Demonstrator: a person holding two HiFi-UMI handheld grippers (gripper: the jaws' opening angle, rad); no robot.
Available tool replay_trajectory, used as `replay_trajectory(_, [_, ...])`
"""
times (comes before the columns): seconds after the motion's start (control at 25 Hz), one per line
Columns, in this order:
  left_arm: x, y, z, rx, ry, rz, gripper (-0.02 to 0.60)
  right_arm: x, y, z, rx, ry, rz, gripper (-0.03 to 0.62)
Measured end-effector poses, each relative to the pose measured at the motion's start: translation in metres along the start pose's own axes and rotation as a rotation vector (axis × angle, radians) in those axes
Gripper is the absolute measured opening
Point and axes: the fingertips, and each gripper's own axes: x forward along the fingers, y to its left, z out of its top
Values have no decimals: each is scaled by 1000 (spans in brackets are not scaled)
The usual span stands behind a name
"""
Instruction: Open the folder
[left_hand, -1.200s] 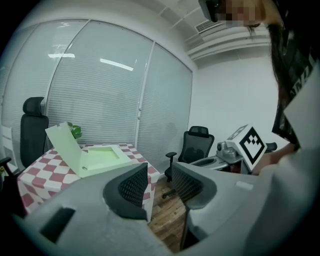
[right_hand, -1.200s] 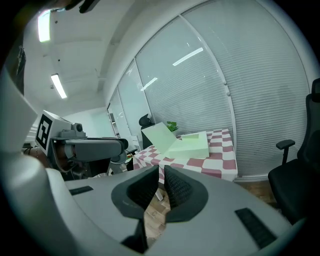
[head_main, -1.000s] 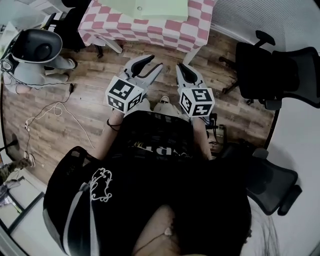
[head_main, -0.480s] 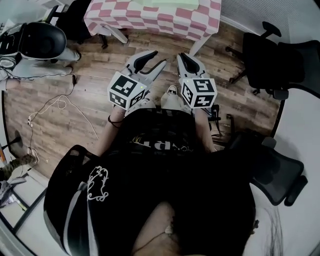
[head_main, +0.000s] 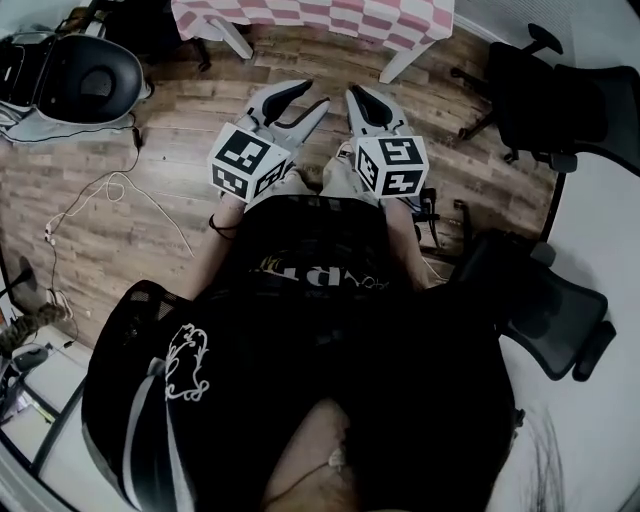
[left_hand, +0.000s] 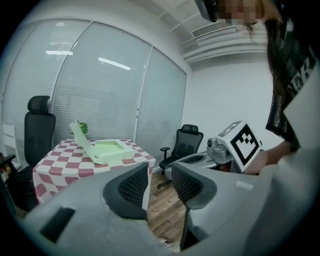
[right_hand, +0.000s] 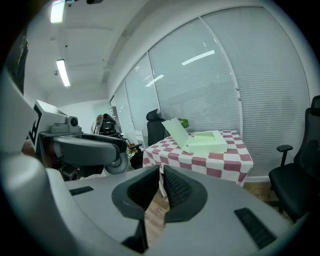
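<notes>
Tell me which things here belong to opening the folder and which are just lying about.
Job: green folder, cover already up, on the checkered table; left claw, open and empty; right claw, shut and empty.
Lying about: black office chairs; white cable on the wood floor.

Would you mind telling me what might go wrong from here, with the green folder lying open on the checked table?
The loose cable on the wooden floor lies to the left of the person and may catch a foot. The black office chair stands close on the right and may get bumped. The folder has its lid tilted up with nothing visibly propping it, so it may drop shut.
</notes>
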Motion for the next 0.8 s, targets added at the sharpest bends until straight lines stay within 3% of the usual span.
replay_trajectory(0.36, [-23, 9, -5, -7, -23, -15, 153, 4, 32, -7, -41, 18, -12, 32])
replay_trajectory(0.8, [-25, 22, 0, -11, -34, -10, 153, 13, 31, 1, -47, 24, -22, 31])
